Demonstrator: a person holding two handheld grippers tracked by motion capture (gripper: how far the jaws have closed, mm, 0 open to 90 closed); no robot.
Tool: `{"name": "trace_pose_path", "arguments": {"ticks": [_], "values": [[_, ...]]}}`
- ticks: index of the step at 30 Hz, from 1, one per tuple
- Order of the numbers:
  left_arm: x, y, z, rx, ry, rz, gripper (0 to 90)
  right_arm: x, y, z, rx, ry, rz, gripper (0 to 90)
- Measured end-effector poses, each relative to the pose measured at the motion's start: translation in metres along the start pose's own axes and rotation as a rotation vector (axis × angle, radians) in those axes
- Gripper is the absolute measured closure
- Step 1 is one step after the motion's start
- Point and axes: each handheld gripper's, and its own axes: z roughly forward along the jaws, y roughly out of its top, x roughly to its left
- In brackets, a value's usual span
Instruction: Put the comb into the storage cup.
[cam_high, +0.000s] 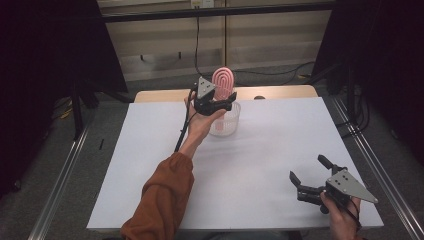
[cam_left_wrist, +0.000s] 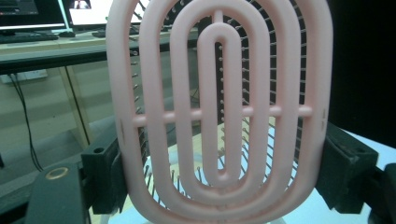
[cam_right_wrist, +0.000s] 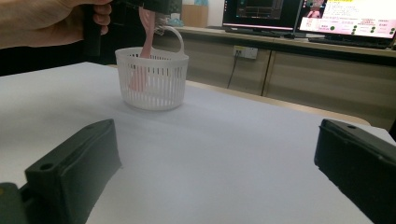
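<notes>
A pink vented hairbrush (cam_high: 223, 82) stands upright with its handle down inside a small white slotted basket (cam_high: 226, 121) at the back middle of the table. My left gripper (cam_high: 218, 104) is shut on the brush. In the left gripper view both black jaws press the edges of the brush head (cam_left_wrist: 219, 107). The right gripper view shows the pink handle (cam_right_wrist: 147, 32) reaching down into the basket (cam_right_wrist: 152, 81), with the hand above it. My right gripper (cam_high: 307, 168) rests low near the table's front right, open, with nothing between its fingers (cam_right_wrist: 74, 163).
A white sheet (cam_high: 260, 160) covers the table, and a strip of wood (cam_high: 280, 92) shows along its far edge. A black cable (cam_high: 183, 127) trails from the left gripper. Desks with monitors (cam_right_wrist: 345, 18) stand beyond the table.
</notes>
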Motion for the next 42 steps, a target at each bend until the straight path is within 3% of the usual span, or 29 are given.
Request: {"name": "trace_pose_path", "arguments": {"ticks": [8,18,22,26,34,38,42], "values": [[-0.004,-0.006,0.005,0.006,-0.015,0.011,19.2,0.000,0.000,0.000,0.001,0.001,0.001,0.0],[0.005,-0.017,0.000,0.019,-0.014,-0.007,19.1,0.000,0.000,0.000,0.003,-0.002,0.000,0.0],[0.008,-0.019,-0.002,0.038,-0.013,0.011,19.1,0.000,0.000,0.000,0.009,-0.005,-0.001,0.0],[0.011,-0.021,-0.004,0.029,-0.016,-0.033,19.0,0.000,0.000,0.000,0.006,-0.004,-0.001,0.0],[0.016,-0.020,-0.011,0.051,-0.006,-0.046,18.6,0.000,0.000,0.000,0.009,-0.005,0.000,0.0],[0.017,-0.018,-0.016,0.064,-0.011,-0.024,18.5,0.000,0.000,0.001,0.009,-0.006,-0.001,0.0],[0.022,-0.017,-0.021,0.081,-0.027,-0.036,18.6,0.001,0.000,0.000,0.007,-0.005,-0.001,0.0]]}}
